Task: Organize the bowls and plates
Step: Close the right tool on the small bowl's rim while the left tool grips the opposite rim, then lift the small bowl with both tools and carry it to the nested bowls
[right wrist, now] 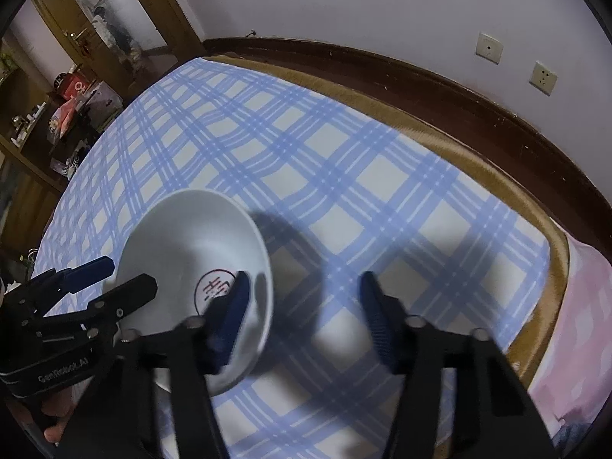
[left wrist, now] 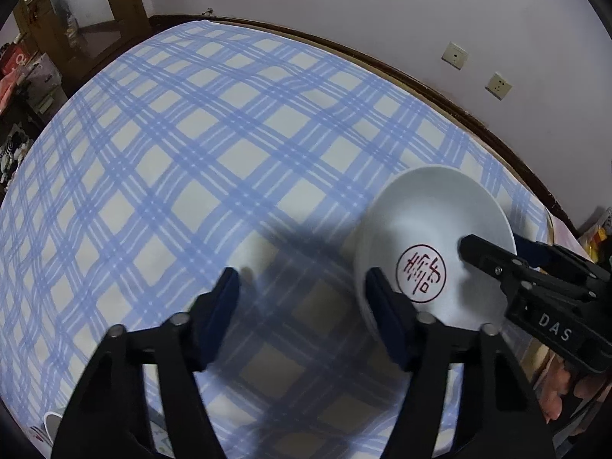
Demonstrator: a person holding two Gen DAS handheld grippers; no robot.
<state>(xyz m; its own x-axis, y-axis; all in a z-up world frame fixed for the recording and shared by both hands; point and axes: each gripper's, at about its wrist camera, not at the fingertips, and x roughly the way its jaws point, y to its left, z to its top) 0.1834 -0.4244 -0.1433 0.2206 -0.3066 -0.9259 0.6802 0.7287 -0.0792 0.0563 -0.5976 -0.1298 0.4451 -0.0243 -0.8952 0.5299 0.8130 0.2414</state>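
1. The white bowl sits on the blue-checked cloth toward its near edge, well clear of the far edge by the wall.
2. Your left tool and right tool each straddle an opposite rim, jaws apart, pads not yet pressing.
3. Risk: the glazed, smooth, curved wall could slip from the pads or tip if you close unevenly.
4. The soft cloth may let the round-bottomed bowl rock; the red seal marks its centre.

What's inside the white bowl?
Bowl holds no food; a red round emblem marks its bottom. In the right wrist view a claw finger covers part of it.
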